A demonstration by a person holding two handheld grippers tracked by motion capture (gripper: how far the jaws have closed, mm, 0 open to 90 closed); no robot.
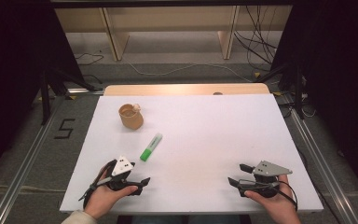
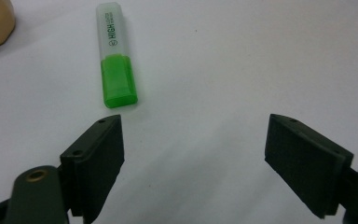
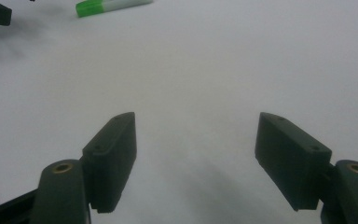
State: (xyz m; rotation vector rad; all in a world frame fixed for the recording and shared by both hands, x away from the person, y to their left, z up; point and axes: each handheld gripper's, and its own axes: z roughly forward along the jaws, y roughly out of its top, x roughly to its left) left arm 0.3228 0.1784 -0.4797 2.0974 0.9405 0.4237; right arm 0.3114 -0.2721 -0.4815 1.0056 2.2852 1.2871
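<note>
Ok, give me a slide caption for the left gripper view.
Open left tool facing a green highlighter lying on the white table, not yet touching.

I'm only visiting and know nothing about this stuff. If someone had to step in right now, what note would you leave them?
Left hand-held gripper: open, holding nothing, near the table's front edge, closest to the highlighter.
Right hand-held gripper: open, holding nothing, at front right.
Green highlighter: lying flat on the white table, cap on.
Tan cup: upright, beyond the highlighter, apart from it.
Done: nothing grasped.
Left: probably pick up the highlighter; likely the cup is its goal.
</note>
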